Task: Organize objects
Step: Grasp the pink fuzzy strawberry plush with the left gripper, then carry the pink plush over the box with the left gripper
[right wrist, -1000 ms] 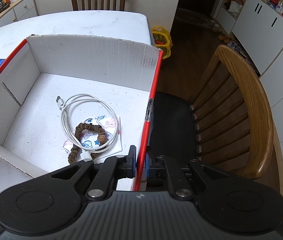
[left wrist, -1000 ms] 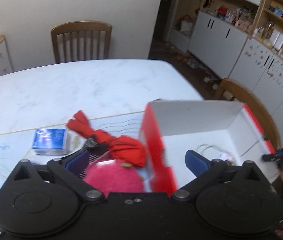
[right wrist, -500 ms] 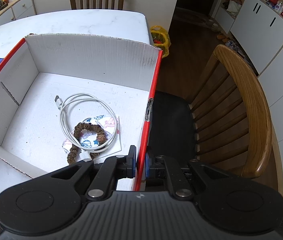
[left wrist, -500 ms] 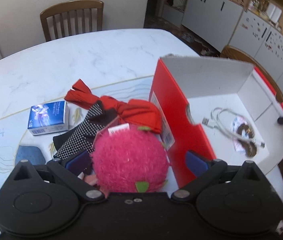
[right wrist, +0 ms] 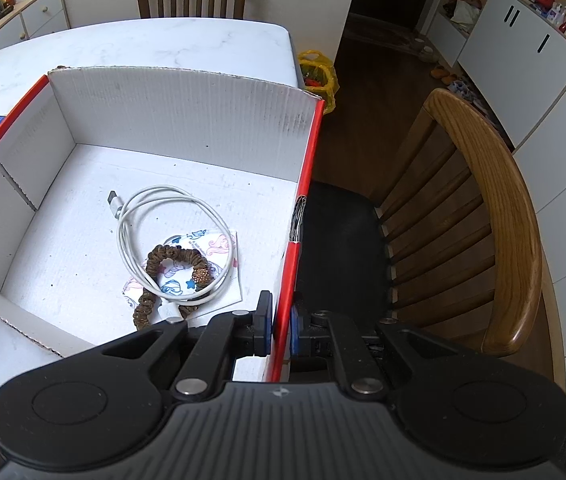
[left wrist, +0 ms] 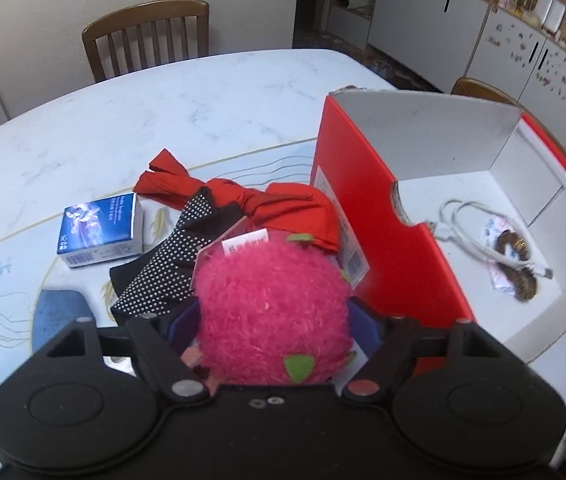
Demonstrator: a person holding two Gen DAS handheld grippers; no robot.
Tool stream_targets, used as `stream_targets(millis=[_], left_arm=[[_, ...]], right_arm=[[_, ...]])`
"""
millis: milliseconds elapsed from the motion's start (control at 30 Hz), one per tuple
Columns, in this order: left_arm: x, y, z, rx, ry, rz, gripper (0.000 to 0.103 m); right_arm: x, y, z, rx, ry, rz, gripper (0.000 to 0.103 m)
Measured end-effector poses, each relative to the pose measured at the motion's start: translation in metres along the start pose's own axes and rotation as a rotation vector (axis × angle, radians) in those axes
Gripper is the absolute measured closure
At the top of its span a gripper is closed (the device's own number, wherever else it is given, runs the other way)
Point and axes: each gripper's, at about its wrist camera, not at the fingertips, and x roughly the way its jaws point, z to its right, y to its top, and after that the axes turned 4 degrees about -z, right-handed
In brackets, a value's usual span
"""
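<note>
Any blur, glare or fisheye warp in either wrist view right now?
Left wrist: soft focus, pink plush toy fuzzy up close, table edge bowed by the fisheye. Right wrist: sharper, box wall and wooden chair curved; no glare in either view.

Cable (right wrist: pixel 171 236) and scrunchie (right wrist: pixel 175 276) inside box (right wrist: pixel 179 104)

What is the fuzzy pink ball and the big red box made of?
The pink ball looks like soft plush, since it has shaggy fibres and a sewn-in tag. The red box looks like corrugated cardboard: ribbed white walls, ragged torn edges, glossy red outside.
</note>
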Motion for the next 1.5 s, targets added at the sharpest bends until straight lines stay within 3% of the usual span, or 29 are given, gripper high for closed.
stream_targets(millis=[100,300,400,933,1200,1500], left_arm=[[-0.004,0.001,-0.003,-0.025,-0.009,0.008,0.038],[-0.024,0.009,-0.004,-0.039,-0.015,0.022,0.042],[-0.037,0.014,-0.001,-0.044,-0.008,0.039,0.042],[-0.107,0.056,0.048,0.044,-0.116,0.224,0.042],[-0.097,0.076,0.085,0.108,-0.157,0.238,0.042],[-0.05,0.093,0.137,0.19,-0.221,0.171,0.042]], right_arm=[[0.0,0.0,0.0,-0.001,0.0,0.0,0.094],[0.0,0.0,-0.001,-0.002,-0.003,0.001,0.094],[0.0,0.0,-0.001,-0.002,-0.003,0.002,0.094],[-0.001,0.0,-0.001,0.002,0.003,0.005,0.095],[-0.001,0.0,-0.001,0.005,0.005,0.004,0.095],[-0.002,-0.001,0.001,0.006,0.014,0.01,0.095]])
